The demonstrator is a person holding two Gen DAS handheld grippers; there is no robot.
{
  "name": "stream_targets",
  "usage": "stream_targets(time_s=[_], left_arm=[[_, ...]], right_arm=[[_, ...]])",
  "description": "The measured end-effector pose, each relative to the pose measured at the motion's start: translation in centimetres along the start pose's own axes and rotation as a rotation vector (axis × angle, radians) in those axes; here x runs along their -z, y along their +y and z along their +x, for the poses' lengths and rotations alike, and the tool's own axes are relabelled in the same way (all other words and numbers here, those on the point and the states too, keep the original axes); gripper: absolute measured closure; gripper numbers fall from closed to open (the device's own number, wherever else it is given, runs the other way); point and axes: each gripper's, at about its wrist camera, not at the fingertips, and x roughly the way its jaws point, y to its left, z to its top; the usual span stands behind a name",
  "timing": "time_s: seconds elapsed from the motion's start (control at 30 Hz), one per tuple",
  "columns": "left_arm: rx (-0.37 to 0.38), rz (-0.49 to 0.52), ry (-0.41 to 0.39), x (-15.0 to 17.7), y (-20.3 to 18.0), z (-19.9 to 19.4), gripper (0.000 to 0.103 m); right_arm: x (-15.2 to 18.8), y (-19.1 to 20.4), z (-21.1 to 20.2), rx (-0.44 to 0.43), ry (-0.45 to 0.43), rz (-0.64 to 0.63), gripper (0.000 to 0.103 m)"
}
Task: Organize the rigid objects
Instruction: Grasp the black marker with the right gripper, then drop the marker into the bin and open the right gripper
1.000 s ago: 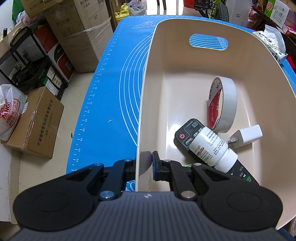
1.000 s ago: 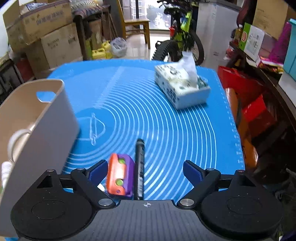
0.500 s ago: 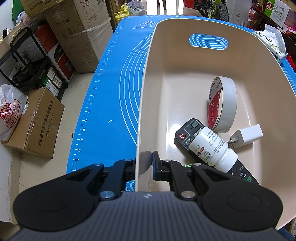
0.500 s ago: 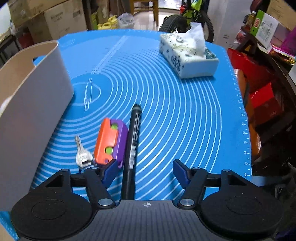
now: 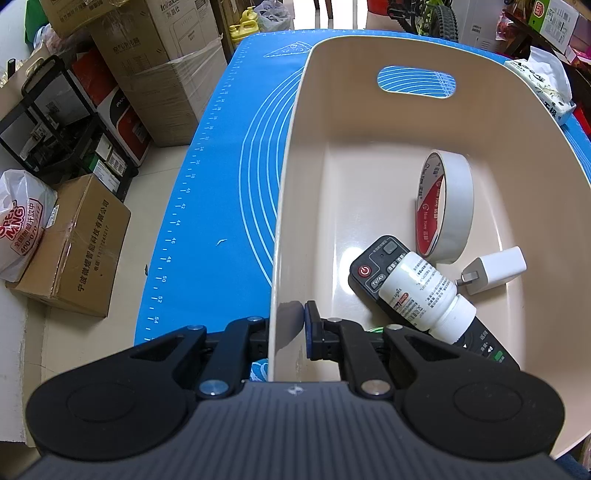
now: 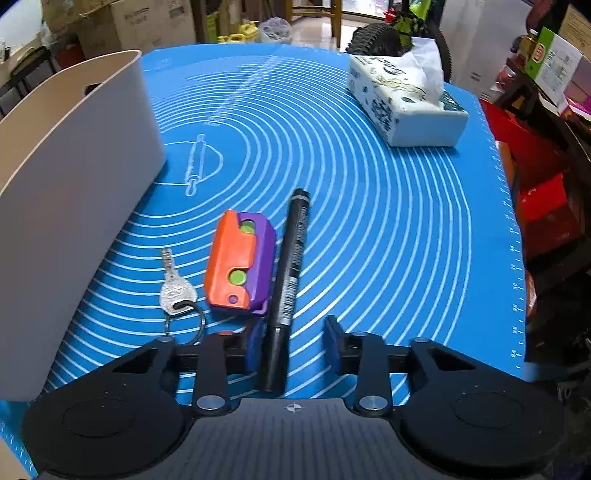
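- The left gripper was clamped on the near wall of the cream bin, at the mat's left edge.
- The right gripper had just been closing around the black marker; a gap remained on the right side.
- The marker lay on the blue mat, near its front edge, just beside an orange-purple toy.
- A key lay left of the toy.

Pale tiled floor; stacked cardboard boxes; black rack; bicycle.
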Motion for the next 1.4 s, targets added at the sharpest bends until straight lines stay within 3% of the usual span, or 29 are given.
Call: stream_targets(time_s=[0.07, 0.53, 0.73, 1.13, 1.4], left_arm=[[0.0, 0.0, 0.0, 0.0, 0.0, 0.0, 0.091], [-0.001, 0.001, 0.0, 0.0, 0.0, 0.0, 0.091], [-0.001, 0.001, 0.0, 0.1, 0.0, 0.0, 0.091], [0.0, 0.001, 0.0, 0.1, 0.0, 0.0, 0.091], [-0.001, 0.005, -0.001, 0.1, 0.0, -0.1, 0.091]], right_arm=[[0.0, 0.0, -0.2, -0.017, -0.006, 0.013, 0.079], [-1.3, -0.1, -3.6, 0.047, -0.14, 0.036, 0.079], [-3.2, 1.3, -6.6, 0.011, -0.238, 0.037, 0.079], [-6.0, 8.6, -10.1, -0.142, -0.356, -0.07, 0.079], [-6.0, 15.6, -9.4, -0.208, -0.32, -0.213, 0.079]])
